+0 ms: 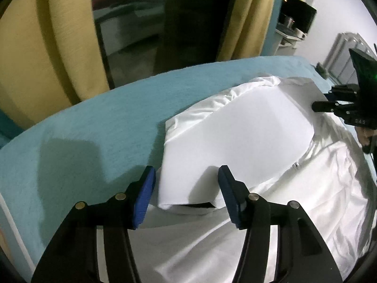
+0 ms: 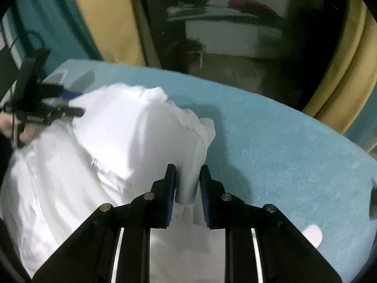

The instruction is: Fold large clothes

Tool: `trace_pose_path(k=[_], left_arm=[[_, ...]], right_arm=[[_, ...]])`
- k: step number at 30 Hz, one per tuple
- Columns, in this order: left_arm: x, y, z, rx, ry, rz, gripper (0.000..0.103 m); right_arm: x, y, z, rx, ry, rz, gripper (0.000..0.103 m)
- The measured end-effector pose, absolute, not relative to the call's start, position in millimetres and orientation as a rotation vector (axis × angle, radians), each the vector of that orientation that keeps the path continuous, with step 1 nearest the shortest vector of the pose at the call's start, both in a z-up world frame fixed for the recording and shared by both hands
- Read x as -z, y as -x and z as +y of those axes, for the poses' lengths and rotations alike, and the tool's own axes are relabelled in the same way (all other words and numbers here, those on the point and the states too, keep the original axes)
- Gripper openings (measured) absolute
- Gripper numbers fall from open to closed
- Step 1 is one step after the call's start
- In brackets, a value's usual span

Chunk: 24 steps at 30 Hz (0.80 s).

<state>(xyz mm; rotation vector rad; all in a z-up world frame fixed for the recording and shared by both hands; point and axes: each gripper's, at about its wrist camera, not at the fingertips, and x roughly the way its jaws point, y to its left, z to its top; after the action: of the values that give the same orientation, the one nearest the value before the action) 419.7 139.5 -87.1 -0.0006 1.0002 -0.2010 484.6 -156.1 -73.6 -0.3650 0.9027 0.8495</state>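
A large white garment (image 1: 242,136) lies on a turquoise cloth-covered table (image 1: 94,127), with a folded flap on top. My left gripper (image 1: 186,188) is open, its blue-padded fingers on either side of the flap's near corner, not gripping it. My right gripper (image 2: 188,188) has its pads partly closed around a bunched white fold of the garment (image 2: 132,136) without pressing on it. The right gripper also shows in the left wrist view (image 1: 329,101) at the garment's far edge. The left gripper shows in the right wrist view (image 2: 70,103) at the far left edge.
Yellow curtains (image 1: 47,54) and a dark window hang behind the table (image 2: 282,146). A shelf with dark items (image 1: 297,21) stands at the back right. The table's far edge curves close behind the garment.
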Motion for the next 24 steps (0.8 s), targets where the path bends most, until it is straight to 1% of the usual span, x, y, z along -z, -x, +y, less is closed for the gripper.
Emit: trace_pose_path(k=[1, 3, 4, 5, 7, 9, 11, 12, 13, 14, 15, 16, 17, 20, 24], left_arm=[[88, -418, 139, 0.206, -0.012, 0.996, 0.058], [87, -413, 131, 0.221, -0.063, 0.976, 0.056], [86, -411, 126, 0.222, -0.103, 0.961, 0.052], [85, -410, 122, 0.224, -0.128, 0.950, 0.047], [79, -409, 118, 0.215, -0.178, 0.916, 0.025], [74, -409, 118, 0.215, -0.198, 0.894, 0.019], [71, -409, 114, 0.209, -0.224, 0.877, 0.017], [70, -412, 108, 0.203, -0.243, 0.866, 0.016], [67, -410, 105, 0.195, -0.268, 0.841, 0.014], [64, -408, 103, 0.184, -0.288, 0.815, 0.012], [60, -405, 100, 0.157, -0.323, 0.779, 0.011], [55, -403, 97, 0.139, -0.345, 0.749, 0.011], [48, -399, 94, 0.117, -0.367, 0.699, 0.011], [34, -396, 90, 0.088, -0.371, 0.610, 0.011], [38, -393, 79, 0.095, -0.408, 0.589, 0.011]], right_arm=[[73, -486, -158, -0.870, 0.363, 0.911, 0.021], [70, -494, -163, -0.932, 0.345, 0.943, 0.029], [71, -497, -165, -0.965, 0.338, 0.964, 0.043], [70, -501, -167, -0.993, 0.331, 0.981, 0.062], [71, -512, -164, -1.046, 0.307, 0.993, 0.080], [74, -527, -162, -1.080, 0.269, 0.996, 0.080], [80, -545, -159, -1.087, 0.194, 1.048, 0.080], [82, -548, -157, -1.106, 0.176, 1.061, 0.080], [81, -543, -154, -1.128, 0.192, 1.047, 0.071], [80, -537, -148, -1.140, 0.246, 1.031, 0.040], [80, -527, -140, -1.122, 0.334, 1.012, 0.025], [82, -523, -136, -1.103, 0.383, 0.994, 0.014], [79, -515, -134, -1.089, 0.415, 0.966, 0.013], [60, -494, -136, -0.898, 0.573, 0.723, 0.010], [51, -462, -133, -0.680, 0.787, 0.420, 0.010]])
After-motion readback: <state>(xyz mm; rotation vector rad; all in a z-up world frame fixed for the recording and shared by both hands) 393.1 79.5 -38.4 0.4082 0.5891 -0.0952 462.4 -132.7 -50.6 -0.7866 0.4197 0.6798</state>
